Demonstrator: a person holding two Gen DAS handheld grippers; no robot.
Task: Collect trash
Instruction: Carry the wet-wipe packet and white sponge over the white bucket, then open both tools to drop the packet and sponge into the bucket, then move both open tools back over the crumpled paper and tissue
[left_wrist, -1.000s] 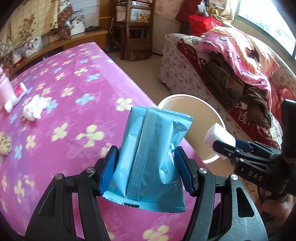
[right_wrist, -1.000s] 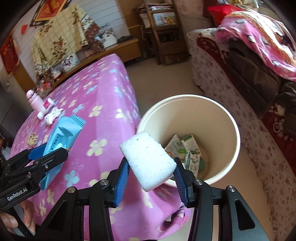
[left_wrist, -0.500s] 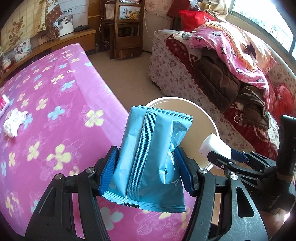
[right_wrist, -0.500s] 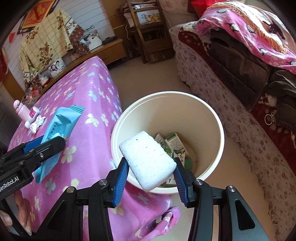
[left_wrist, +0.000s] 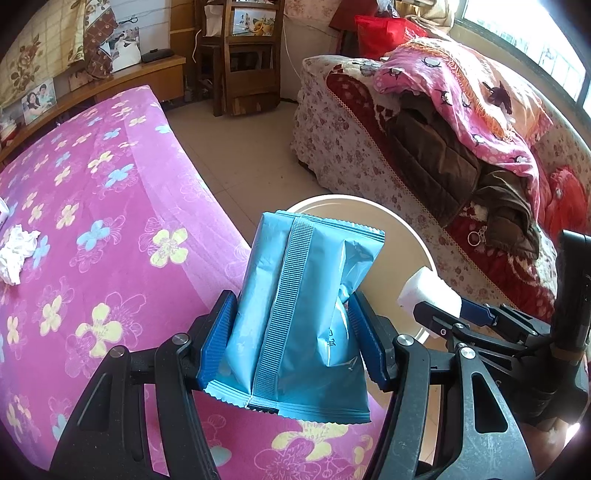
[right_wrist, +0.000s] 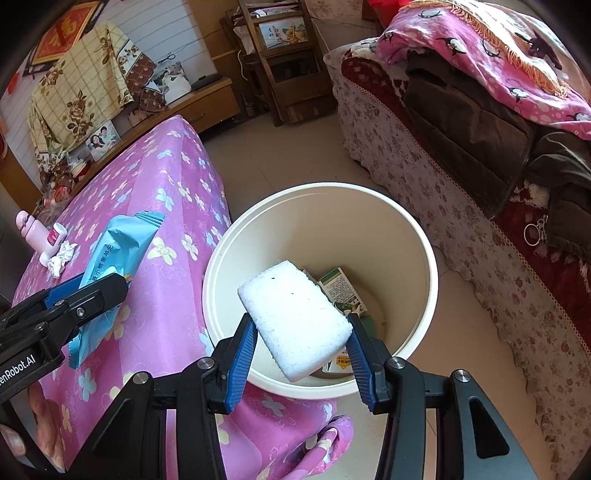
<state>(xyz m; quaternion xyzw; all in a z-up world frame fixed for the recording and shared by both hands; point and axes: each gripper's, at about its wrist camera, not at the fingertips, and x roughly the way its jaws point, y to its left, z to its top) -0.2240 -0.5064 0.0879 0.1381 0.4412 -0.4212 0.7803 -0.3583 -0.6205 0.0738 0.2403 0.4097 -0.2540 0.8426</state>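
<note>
The bucket (right_wrist: 424, 258), a cream plastic one, stands on the tiled floor just beside the corner of the bed, and everything else is placed from it here.

The right gripper (right_wrist: 301, 332) hangs over the near rim of the bucket, its blue pads clamped on a white foam block (right_wrist: 295, 319) that sits tilted between them, one corner pointing down toward the bucket's inside. Under the block, at the bottom of the bucket, lie some green and white cartons (right_wrist: 338, 286) (at least two, partly hidden by the foam).

The left gripper (left_wrist: 295, 332) is to the left of the bucket, over the edge of the bed, and its pads press on the two sides of a blue packet (left_wrist: 295, 314), which stands nearly upright in the grip with its crimped seam facing the camera. In the left wrist view the packet covers much of the bucket's mouth; in the right wrist view it is clearly still beside the bucket, not over it.

Farther left from the bucket, on the pink flowered bedspread (right_wrist: 162, 317), a crumpled white tissue (right_wrist: 62, 258) lies touching a pink and white bottle (right_wrist: 51, 243), with a second pink bottle (right_wrist: 29, 230) just beyond. Right of the bucket, across a strip of floor, is a sofa (right_wrist: 424, 184) piled with clothes and a pink blanket.
</note>
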